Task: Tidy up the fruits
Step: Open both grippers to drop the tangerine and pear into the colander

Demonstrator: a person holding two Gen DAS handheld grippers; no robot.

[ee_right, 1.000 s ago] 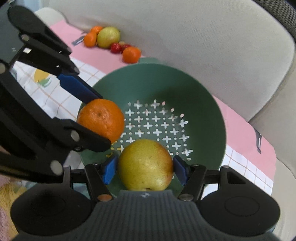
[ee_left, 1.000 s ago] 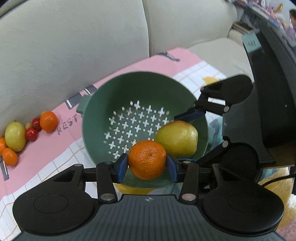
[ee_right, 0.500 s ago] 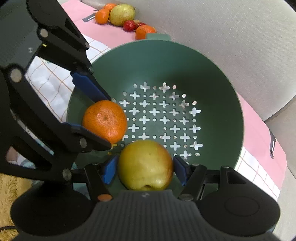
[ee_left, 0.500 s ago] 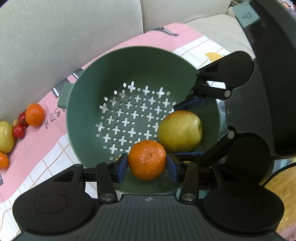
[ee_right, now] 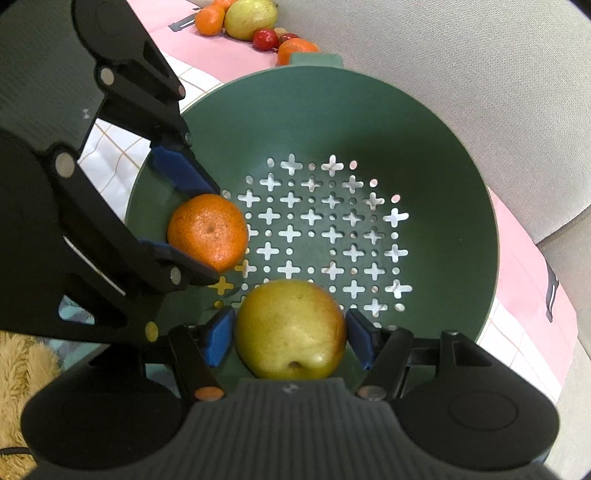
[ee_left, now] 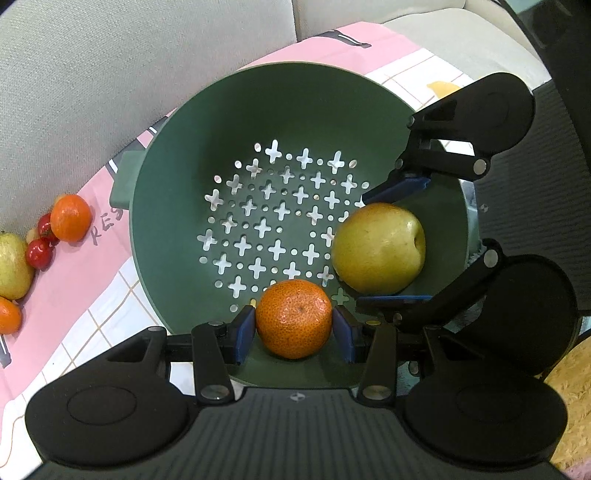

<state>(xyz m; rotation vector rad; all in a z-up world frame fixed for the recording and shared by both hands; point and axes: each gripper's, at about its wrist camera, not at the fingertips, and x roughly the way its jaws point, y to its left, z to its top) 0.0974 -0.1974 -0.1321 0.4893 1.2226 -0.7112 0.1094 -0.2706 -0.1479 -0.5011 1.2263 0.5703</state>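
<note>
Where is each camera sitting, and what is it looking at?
Left wrist: sits on the left gripper, looking down along its fingers at the orange it holds over the green colander; the right gripper shows too.
Right wrist: sits on the right gripper, looking down at the yellow apple it holds over the colander; the left gripper shows at left.
Both see: colander, orange, apple, pink cloth, spare fruit pile.
</note>
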